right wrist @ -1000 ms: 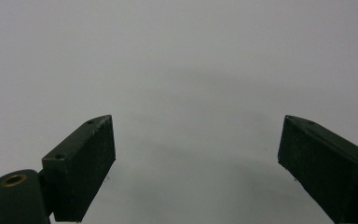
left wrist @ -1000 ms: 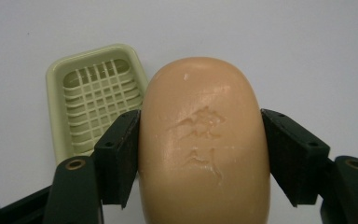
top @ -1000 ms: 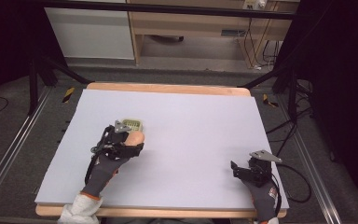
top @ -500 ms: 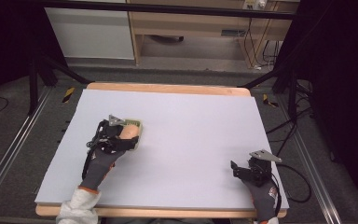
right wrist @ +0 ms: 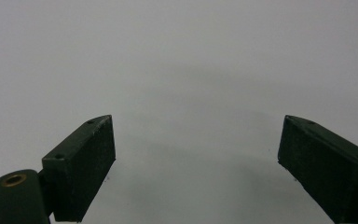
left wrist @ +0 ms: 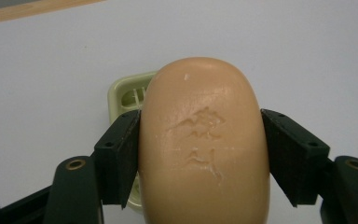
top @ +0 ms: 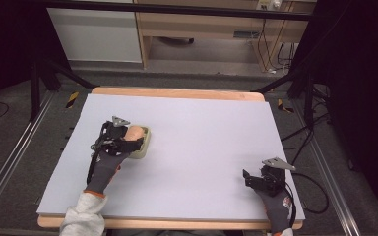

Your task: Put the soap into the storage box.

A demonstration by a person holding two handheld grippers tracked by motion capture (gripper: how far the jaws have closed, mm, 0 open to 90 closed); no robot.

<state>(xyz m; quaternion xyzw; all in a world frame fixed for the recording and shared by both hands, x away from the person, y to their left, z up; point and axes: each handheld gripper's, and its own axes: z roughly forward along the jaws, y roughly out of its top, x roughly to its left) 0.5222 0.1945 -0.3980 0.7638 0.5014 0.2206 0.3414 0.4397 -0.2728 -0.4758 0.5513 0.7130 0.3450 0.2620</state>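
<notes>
A peach-coloured bar of soap [left wrist: 203, 140] with a stamped mark on its face is clamped between the two black jaws of my left gripper [left wrist: 200, 154], which is shut on it. Under and behind the bar lies a pale green soap dish [left wrist: 128, 95]. From above, the left gripper [top: 128, 137] holds the soap [top: 135, 132] over the dish [top: 145, 145] at the left of the lavender tabletop. My right gripper [right wrist: 196, 154] stands open over bare tabletop, and in the high view it [top: 256, 178] rests near the front right corner.
The lavender tabletop [top: 202, 132] has a wooden rim [top: 177, 93] at the far edge. Beyond it stand a wooden shelf unit [top: 202, 29] and a white cabinet [top: 93, 34]. Black stand legs and cables [top: 300, 88] flank the table on the floor.
My left hand has carried the soap to the left and slightly nearer the front edge. The green dish now lies under it further left than a second ago. The right gripper has stayed still.
</notes>
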